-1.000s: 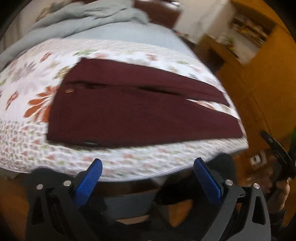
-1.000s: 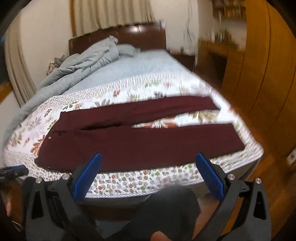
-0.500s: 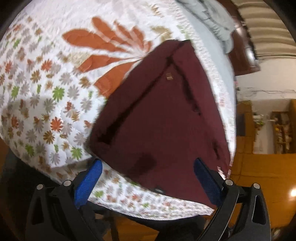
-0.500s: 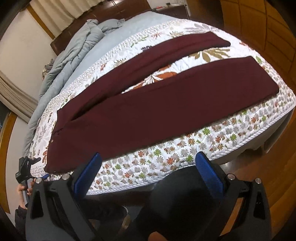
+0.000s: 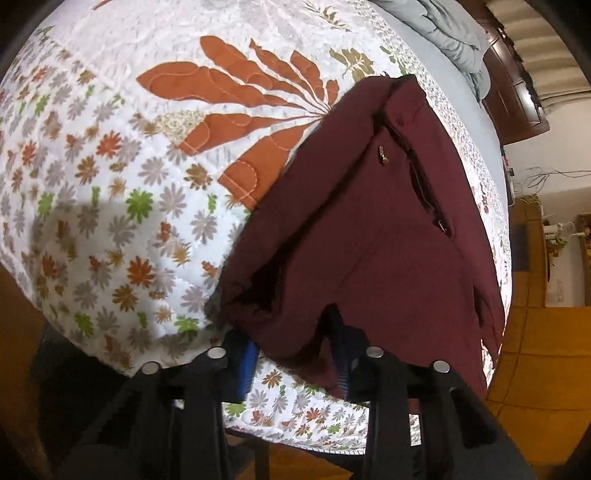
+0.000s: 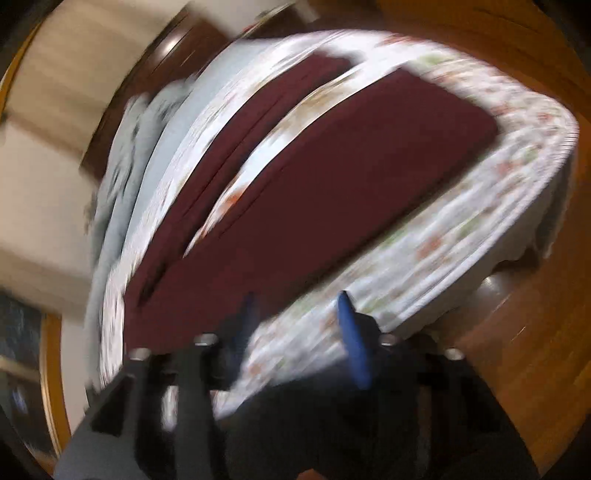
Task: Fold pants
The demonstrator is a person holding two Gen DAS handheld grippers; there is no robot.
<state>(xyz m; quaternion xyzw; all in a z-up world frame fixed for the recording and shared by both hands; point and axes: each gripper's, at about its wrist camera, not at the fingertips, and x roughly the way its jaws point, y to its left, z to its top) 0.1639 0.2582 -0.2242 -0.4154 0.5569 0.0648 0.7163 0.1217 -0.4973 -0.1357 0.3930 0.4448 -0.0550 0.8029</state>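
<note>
Dark maroon pants (image 5: 369,236) lie flat on a floral quilt (image 5: 110,184), waist towards me in the left wrist view. My left gripper (image 5: 293,354) is at the near waist corner; its jaws are closing, and the fabric bunches up between the blue pads (image 5: 246,363). The right wrist view is smeared by motion. There the pants (image 6: 332,192) stretch away with both legs apart. My right gripper (image 6: 299,325) hovers at the near edge of the closer leg. Its jaws are closing, with quilt and the leg's edge between the fingers, not gripped.
The quilt covers a bed (image 6: 480,206) whose near edge drops to a wooden floor (image 6: 535,332). A grey-blue duvet (image 5: 454,33) is heaped at the far end by a dark headboard (image 5: 517,96). Wooden furniture (image 5: 554,258) stands to the right.
Both grippers came down to the bed and rolled. The left stopped at the waist corner and narrowed onto the fabric. The right swung in towards the near leg and narrowed.
</note>
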